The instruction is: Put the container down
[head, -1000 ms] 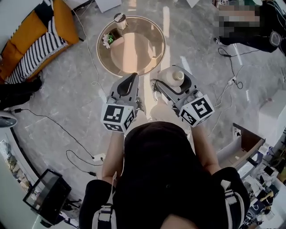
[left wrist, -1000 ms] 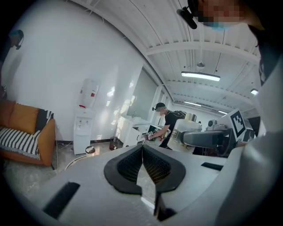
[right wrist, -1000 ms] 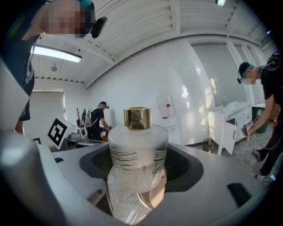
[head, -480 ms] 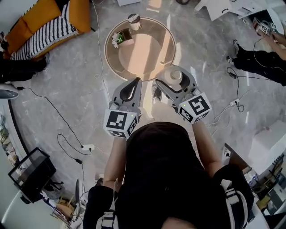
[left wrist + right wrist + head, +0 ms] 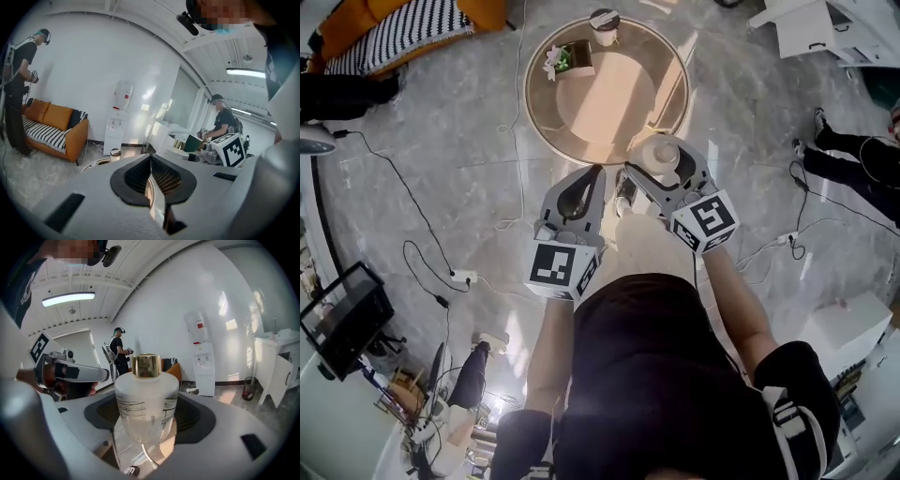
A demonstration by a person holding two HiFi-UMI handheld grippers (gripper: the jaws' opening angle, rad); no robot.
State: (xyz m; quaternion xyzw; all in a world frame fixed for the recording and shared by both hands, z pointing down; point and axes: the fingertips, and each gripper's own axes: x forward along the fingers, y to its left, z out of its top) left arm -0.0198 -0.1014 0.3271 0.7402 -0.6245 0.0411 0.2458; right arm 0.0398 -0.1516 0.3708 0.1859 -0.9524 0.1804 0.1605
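Left claw point(image 5: 151, 174) pinched together, empty. Right claw point(image 5: 147, 427) clamps the frosted container point(image 5: 146, 401) mid-body, upright, in the air. Looks like glass: rigid, slick, breakable, likely some weight. Grip belongs on the body, under the gold cap point(image 5: 146, 365). Round worktop point(image 5: 609, 94) just ahead.

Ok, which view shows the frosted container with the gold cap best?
The right gripper view: the container fills the middle, upright, clamped between the jaws, gold cap and printed lines visible. The head view shows only its top from above, small. I cannot make it out in the left gripper view.
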